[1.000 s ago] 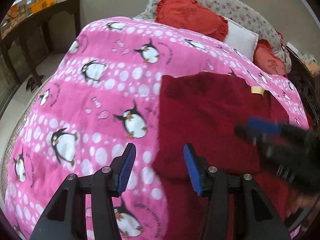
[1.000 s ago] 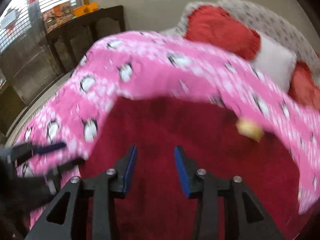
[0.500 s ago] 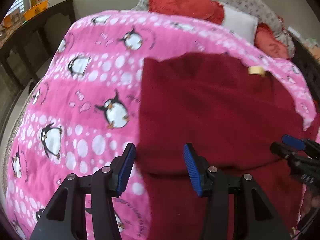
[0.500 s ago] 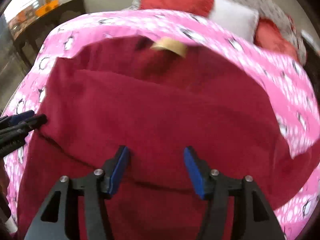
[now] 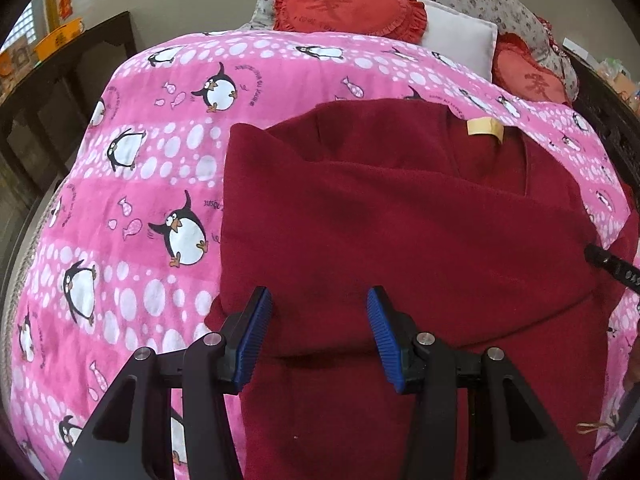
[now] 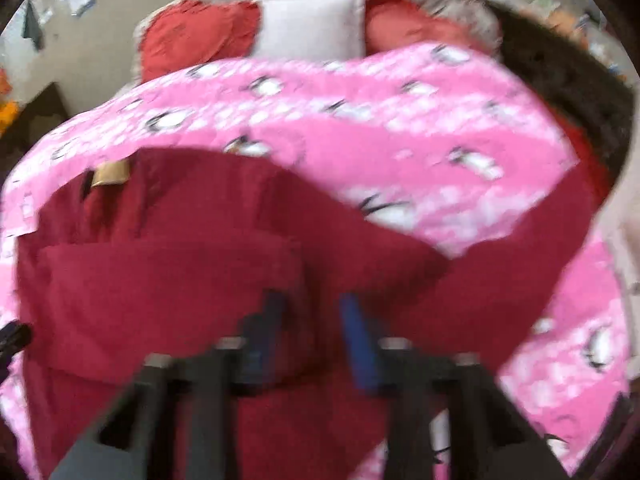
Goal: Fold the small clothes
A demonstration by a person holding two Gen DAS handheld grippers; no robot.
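The left gripper (image 5: 318, 330) is seen with its blue pads (image 5: 251, 336) set moderately apart, poised over the near fold of the dark red garment (image 5: 400, 232); no cloth is seen pinched between them, and whether the pads graze the fabric cannot be told. The right gripper (image 6: 312, 332) is badly blurred in its own view. A gap between its fingers still seems visible there, with red cloth behind, yet by the recorded opening its jaws are brought nearly together; whether cloth is caught in them cannot be told.

The garment is laid on a pink penguin-print blanket (image 5: 132, 184), right of centre in the left wrist view. Its long axis is run from near to far, with the neck end and a tan label (image 5: 485, 128) pointed toward the far pillows. A flap is folded across the body, and its near edge is seen just beyond the left gripper's pads.

In the left wrist view the weave, the label and a red heart-shaped cushion (image 5: 344, 4) are given sharply, and the tip of the right gripper is shown at the right edge. In the right wrist view alone, a long part of the garment (image 6: 520, 256) is shown stretched to the far right across the blanket, with a white pillow (image 6: 310, 24) between two red cushions.
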